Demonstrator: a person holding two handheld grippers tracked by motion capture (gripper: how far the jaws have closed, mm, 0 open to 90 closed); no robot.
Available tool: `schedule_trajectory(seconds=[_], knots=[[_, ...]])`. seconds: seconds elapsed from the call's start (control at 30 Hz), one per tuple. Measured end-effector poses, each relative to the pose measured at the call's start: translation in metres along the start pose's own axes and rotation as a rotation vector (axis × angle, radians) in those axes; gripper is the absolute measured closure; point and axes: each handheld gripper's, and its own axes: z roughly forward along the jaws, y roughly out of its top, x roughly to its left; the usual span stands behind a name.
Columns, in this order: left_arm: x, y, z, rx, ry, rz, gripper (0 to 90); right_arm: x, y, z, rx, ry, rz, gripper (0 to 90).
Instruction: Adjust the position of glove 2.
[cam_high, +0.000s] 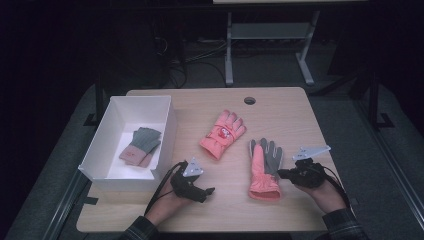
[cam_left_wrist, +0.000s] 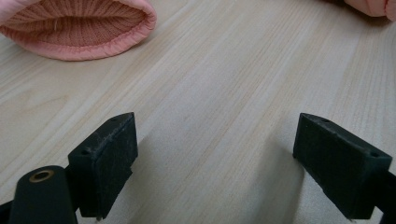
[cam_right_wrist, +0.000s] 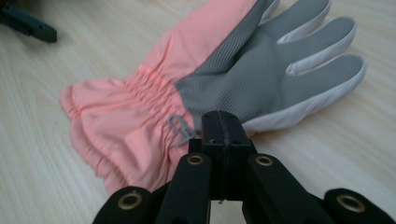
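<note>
No text, brand, number or sign can be read anywhere. The pink glove (cam_high: 223, 134) lying back-up in the middle of the worktop (cam_high: 280, 115) carries a small red and white patch, too small and blurred in the high view to tell whether it holds letters or a picture. The folded pair in the white box (cam_high: 116, 150) has a dark speck on its pink cuff, equally illegible. The glove with the grey palm (cam_right_wrist: 224, 79) shows plain fabric, without a label.

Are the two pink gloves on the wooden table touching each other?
Apart. The high view shows bare wood between the pink glove with the red patch and the pink glove with the grey palm.
</note>
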Motion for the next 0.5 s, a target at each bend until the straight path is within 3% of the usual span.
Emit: schedule_trajectory(seconds=[0.4, 0.5], knots=[[0.0, 0.0, 0.0, 0.001, 0.0, 0.0, 13.0, 0.026, 0.011, 0.022, 0.042, 0.078, -0.1, 90.0], [0.0, 0.0, 0.0, -0.003, 0.0, -0.003, 13.0, 0.028, 0.017, 0.023, 0.035, 0.069, -0.116, 90.0]])
